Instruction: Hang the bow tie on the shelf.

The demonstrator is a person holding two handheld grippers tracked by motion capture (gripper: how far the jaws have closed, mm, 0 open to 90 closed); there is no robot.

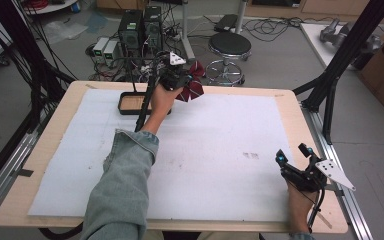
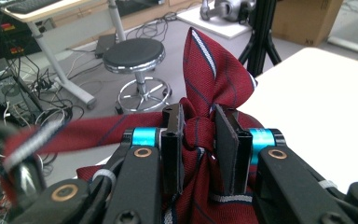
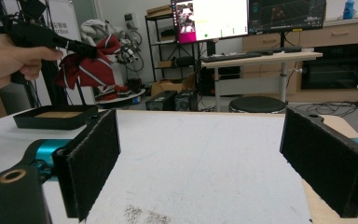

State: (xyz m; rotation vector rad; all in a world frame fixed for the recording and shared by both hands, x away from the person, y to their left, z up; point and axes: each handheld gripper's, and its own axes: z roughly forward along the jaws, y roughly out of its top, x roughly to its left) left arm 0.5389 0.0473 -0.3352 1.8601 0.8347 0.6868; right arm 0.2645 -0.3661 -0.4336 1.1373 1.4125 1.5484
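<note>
Clamped on the knot of a dark red striped tie [image 2: 205,133], the left gripper [image 1: 176,80] holds the cloth in the air above the table's far edge, just beside a shallow black tray [image 1: 130,104], probably where it is meant to go. Across the white table cover [image 1: 215,150], the right gripper [image 1: 294,156] rests near the front right corner, its jaws wide apart and holding nothing, seemingly waiting.

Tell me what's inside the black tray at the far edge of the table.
The black tray has a flat tan, wood-like lining and nothing else lying on what shows. Its right end is covered by the hand and the left claw, which holds a red striped bow above the table.
</note>
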